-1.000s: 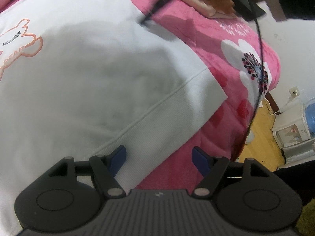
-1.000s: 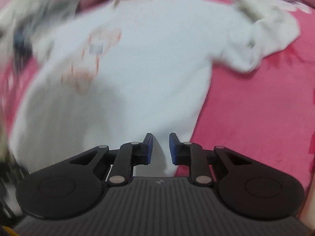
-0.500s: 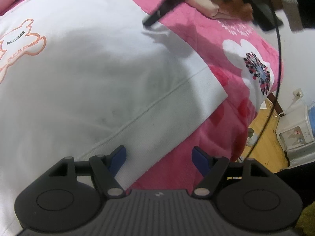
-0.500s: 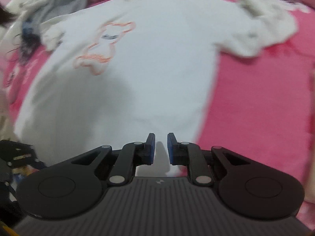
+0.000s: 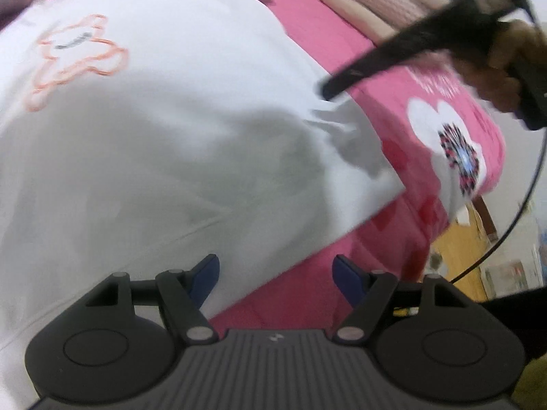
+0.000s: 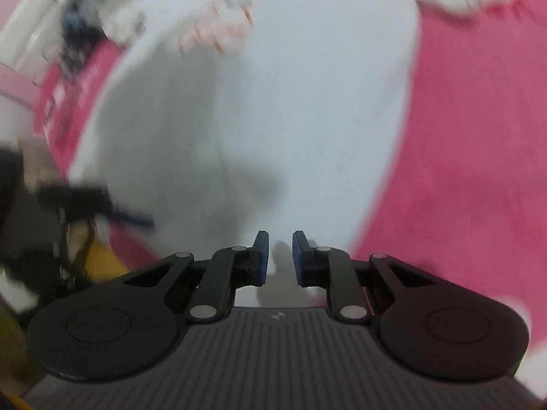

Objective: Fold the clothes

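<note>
White shirt (image 5: 177, 157) flat on pink bedspread (image 5: 441, 157); left gripper (image 5: 275, 273) jaws spread.

Two low, close wrist views from adjacent edges, both over the white shirt (image 5: 177, 143).

One white sweatshirt (image 5: 177, 143) lies on one pink bedspread (image 5: 441, 157), with two grippers, left gripper (image 5: 275, 275) and right gripper (image 6: 280, 256).
</note>
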Demonstrator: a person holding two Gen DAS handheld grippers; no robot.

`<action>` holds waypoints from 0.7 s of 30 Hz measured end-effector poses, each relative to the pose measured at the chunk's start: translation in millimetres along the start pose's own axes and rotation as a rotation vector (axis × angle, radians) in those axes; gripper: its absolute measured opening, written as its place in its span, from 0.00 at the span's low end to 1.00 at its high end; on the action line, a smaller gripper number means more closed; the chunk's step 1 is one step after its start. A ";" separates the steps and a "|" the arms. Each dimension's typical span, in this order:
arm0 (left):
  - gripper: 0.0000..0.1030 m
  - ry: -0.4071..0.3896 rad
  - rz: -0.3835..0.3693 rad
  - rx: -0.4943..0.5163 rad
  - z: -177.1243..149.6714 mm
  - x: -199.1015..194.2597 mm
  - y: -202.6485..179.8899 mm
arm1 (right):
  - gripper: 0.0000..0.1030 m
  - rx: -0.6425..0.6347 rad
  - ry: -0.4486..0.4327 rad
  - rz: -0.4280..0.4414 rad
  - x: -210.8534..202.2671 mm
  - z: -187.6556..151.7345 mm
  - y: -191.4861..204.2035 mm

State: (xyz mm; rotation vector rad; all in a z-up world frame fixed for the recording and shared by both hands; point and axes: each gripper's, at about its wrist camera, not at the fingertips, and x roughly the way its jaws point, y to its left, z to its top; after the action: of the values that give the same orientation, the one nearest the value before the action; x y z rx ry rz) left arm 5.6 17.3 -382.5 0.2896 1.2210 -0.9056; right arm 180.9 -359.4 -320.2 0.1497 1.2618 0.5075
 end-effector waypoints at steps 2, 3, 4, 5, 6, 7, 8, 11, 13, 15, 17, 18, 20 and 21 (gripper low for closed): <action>0.72 -0.047 0.037 -0.033 -3.5 -11.4 13.7 | 0.14 -0.023 -0.030 0.014 17.3 19.4 9.7; 0.72 -0.070 0.057 -0.052 -5.3 -16.5 22.2 | 0.14 -0.037 -0.032 0.011 28.4 24.2 17.4; 0.72 -0.077 0.075 -0.076 -7.5 -18.9 32.3 | 0.14 -0.047 -0.016 0.004 39.1 23.6 24.5; 0.72 -0.064 0.098 -0.110 -12.0 -18.9 45.1 | 0.14 -0.055 0.004 -0.002 49.6 21.7 31.2; 0.72 -0.051 0.120 -0.144 -16.4 -18.9 57.8 | 0.14 -0.062 0.042 -0.013 57.8 14.1 36.3; 0.72 -0.036 0.139 -0.179 -22.0 -18.8 70.0 | 0.14 -0.069 0.084 -0.024 65.3 5.0 41.0; 0.71 -0.018 0.144 -0.213 -31.2 -18.9 79.4 | 0.14 -0.089 0.098 -0.044 65.2 -6.3 46.0; 0.71 0.008 0.107 -0.214 -55.6 -28.6 88.3 | 0.14 -0.092 0.187 -0.055 55.8 -22.6 59.8; 0.71 0.037 0.093 -0.194 -64.9 -36.8 90.0 | 0.15 -0.071 0.205 -0.049 55.5 -16.1 67.5; 0.69 0.041 0.097 -0.171 -69.5 -48.1 94.2 | 0.15 -0.078 0.143 -0.052 63.5 9.3 74.8; 0.69 -0.003 0.117 -0.159 -67.2 -62.3 102.4 | 0.15 -0.085 0.081 -0.054 71.4 34.6 82.2; 0.69 -0.029 0.124 -0.158 -64.7 -69.2 108.0 | 0.15 -0.089 0.051 -0.055 75.4 47.3 85.8; 0.70 -0.077 0.136 -0.165 -56.5 -76.4 122.7 | 0.15 -0.096 -0.011 -0.057 83.3 72.6 93.2; 0.70 -0.078 0.142 -0.164 -53.7 -73.8 129.6 | 0.15 -0.100 -0.042 -0.058 87.2 85.3 96.9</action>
State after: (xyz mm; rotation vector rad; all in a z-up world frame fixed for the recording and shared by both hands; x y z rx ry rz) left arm 59.3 165.9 -369.8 0.2047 1.1798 -0.6843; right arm 251.7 -221.2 -332.8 0.0396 1.1935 0.5136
